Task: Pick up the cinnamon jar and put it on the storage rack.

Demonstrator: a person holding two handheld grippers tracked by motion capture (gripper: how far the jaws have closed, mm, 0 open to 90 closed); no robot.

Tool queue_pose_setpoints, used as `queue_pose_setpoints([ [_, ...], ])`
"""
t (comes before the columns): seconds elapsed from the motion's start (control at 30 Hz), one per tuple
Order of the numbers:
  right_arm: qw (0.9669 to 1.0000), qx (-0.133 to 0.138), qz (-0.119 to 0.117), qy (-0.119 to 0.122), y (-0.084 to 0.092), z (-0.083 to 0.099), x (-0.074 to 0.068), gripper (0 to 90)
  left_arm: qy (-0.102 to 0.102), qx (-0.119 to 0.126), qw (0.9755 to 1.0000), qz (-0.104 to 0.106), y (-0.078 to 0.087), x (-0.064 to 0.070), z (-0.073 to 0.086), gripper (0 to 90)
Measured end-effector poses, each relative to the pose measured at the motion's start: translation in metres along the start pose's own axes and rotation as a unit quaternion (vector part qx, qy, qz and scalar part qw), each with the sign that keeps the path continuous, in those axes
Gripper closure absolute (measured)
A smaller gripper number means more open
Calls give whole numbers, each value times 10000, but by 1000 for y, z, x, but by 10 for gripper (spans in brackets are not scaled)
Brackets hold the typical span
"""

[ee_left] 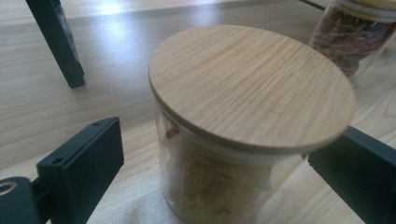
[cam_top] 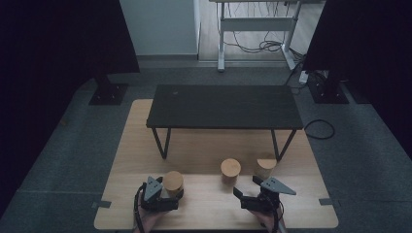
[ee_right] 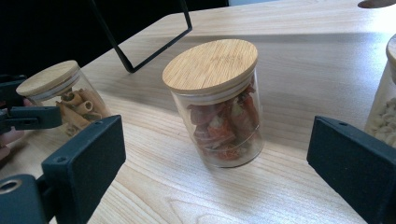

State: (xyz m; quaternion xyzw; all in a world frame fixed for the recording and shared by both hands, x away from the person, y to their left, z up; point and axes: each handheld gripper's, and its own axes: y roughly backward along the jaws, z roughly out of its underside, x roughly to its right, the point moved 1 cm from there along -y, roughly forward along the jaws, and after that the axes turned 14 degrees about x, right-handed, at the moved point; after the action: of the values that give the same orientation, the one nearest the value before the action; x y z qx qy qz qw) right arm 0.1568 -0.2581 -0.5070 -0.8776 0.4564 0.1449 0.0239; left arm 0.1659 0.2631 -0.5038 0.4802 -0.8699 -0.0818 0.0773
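Observation:
Three glass jars with round wooden lids stand on the wooden tabletop [cam_top: 209, 206]. The left jar [cam_top: 173, 180] [ee_left: 247, 84] holds pale tube pasta. My left gripper [cam_top: 171, 193] [ee_left: 222, 144] is open around it, with a clear gap between one jaw and the glass. The middle jar [cam_top: 230, 169] [ee_right: 212, 102] holds red and orange pasta. My right gripper [cam_top: 246, 185] [ee_right: 215, 140] is open and points at it from a short way off, with nothing between the jaws. The right jar [cam_top: 266, 166] [ee_right: 385, 112] holds pale pasta.
A low black bench [cam_top: 223, 107] stands across the far half of the tabletop on thin black legs [cam_top: 163, 141] [ee_right: 140, 51]. Behind the table is grey carpet, a desk frame [cam_top: 257, 24] with loose cables, and dark stands at both sides.

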Motion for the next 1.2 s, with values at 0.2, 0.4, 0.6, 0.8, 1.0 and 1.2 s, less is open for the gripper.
queue_pose_setpoints([
  [0.2,10000,-6,13,-8,0,0,1,40,-47,7,10000,-22,-3,1,1,30],
  [0.4,10000,-33,-12,24,-1,1,0,39,-81,-5,10000,-6,-8,2,0,32],
  [0.6,10000,-55,-22,37,-1,1,-1,39,-103,-27,9999,-13,-8,2,-1,138],
  [0.8,10000,-53,-20,41,-1,0,-1,39,-158,-59,9998,76,-7,2,-3,244],
  [1.0,10000,-62,-15,47,-2,0,-1,39,-262,-59,9996,56,-7,4,-4,250],
  [1.2,10000,-60,0,54,-1,0,-2,39,-224,23,9994,245,-5,1,-3,252],
])
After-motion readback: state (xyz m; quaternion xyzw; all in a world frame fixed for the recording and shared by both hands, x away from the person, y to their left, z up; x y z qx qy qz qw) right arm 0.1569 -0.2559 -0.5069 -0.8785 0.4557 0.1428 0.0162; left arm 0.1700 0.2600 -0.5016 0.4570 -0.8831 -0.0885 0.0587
